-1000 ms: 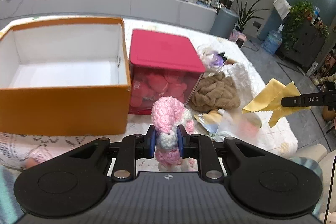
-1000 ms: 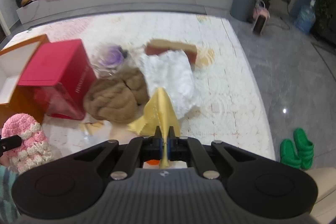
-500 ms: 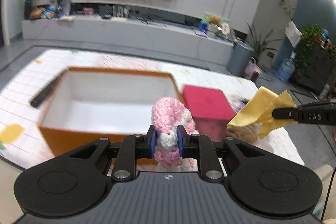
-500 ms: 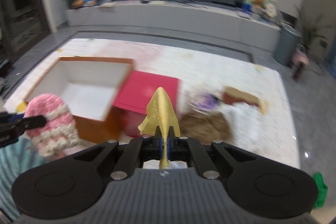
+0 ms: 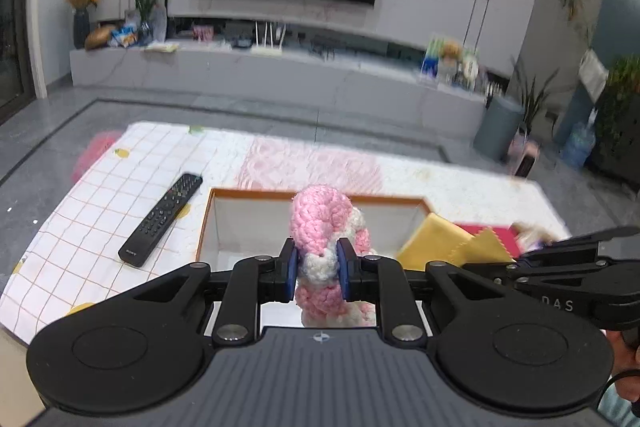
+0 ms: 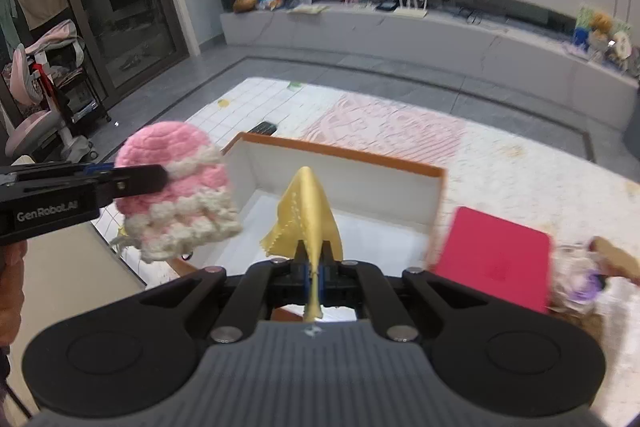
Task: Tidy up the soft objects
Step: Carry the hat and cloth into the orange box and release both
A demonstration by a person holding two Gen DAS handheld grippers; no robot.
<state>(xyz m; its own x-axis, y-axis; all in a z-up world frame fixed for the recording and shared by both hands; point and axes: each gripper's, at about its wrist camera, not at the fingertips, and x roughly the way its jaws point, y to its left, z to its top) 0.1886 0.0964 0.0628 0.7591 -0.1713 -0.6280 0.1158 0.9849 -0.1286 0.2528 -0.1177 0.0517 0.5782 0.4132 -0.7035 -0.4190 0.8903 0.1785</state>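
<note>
My left gripper (image 5: 318,267) is shut on a pink and white crocheted hat (image 5: 324,227), held in the air over the near side of an open orange box (image 5: 206,223) with a white inside. The same crocheted hat (image 6: 176,187) hangs at the left in the right wrist view. My right gripper (image 6: 316,273) is shut on a thin yellow cloth (image 6: 308,215), which stands up between the pads above the orange box (image 6: 340,151). That yellow cloth (image 5: 452,243) and the right gripper's arm show at the right of the left wrist view.
A red-lidded container (image 6: 496,259) stands right of the box, with a purple item (image 6: 580,283) and more soft things beyond it. A black remote (image 5: 162,219) lies on the checked cloth left of the box. A TV console runs along the far wall.
Both grippers rose and swung left, from the pile of soft things toward the orange box, each carrying its item. The box now lies directly under both.
</note>
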